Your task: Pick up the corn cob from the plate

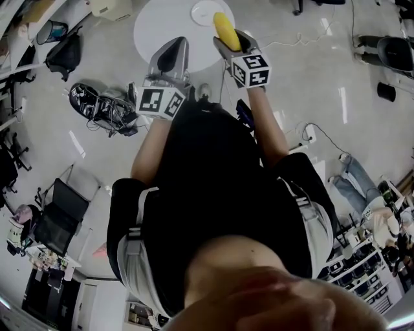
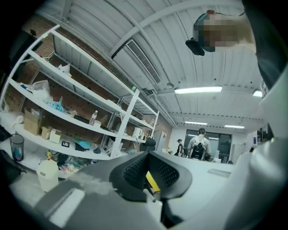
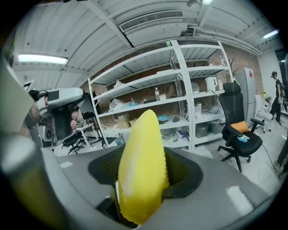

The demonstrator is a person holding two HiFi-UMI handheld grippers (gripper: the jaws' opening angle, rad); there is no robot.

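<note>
Held in the right gripper, the corn cob is smooth, pale yellow and tapered, with rows of kernels along its right flank. The grey plastic jaws are clamped on its thick end, their dark mesh-textured pads cupping its sides. The cob's long axis runs along the jaws, its pointed tip aimed away from the camera and upward.

The left gripper has its jaws brought together on nothing. Its mesh pads enclose only a dark hollow with a thin yellow strip inside.

The head view alone shows both tools side by side above the person's black top, each bearing a marker cube. It also shows the cob's tip overlapping the near edge of a round white plate on a round white table.

Only the right gripper view shows the cob raised against white metal shelving, a brick wall and a black office chair.
</note>
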